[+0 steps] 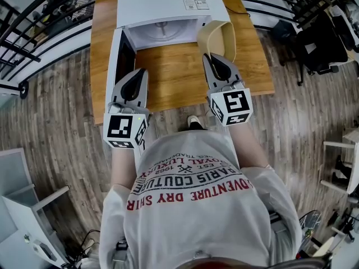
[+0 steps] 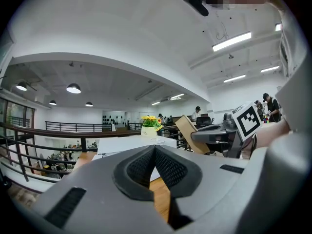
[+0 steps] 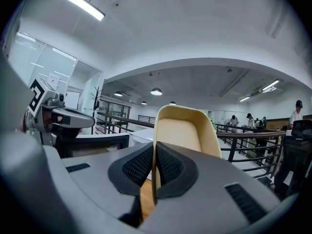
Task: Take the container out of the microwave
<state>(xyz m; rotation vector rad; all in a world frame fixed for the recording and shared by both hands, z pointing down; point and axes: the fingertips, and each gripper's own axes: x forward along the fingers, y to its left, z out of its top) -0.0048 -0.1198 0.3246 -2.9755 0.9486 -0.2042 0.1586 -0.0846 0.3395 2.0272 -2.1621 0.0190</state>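
Removal looks nearly finished. The beige container (image 1: 217, 38) is outside the cavity of the white microwave (image 1: 162, 7), in the air over the table (image 1: 174, 74) just in front of the opening's right side. The right gripper (image 1: 216, 58) has its jaws clamped on one side wall of the container, pinching it edge-on. The container is tipped onto its side rather than sitting level. It extends straight ahead of the jaws, its long axis running away from the person toward the microwave. Bare wood lies directly beneath it and back toward the person, so the set-down probably calls for levelling it and lowering it there. The left gripper (image 1: 136, 77) has its jaws closed on nothing. It sits near the open door (image 1: 120, 52), making it the nearer hand for shutting it.
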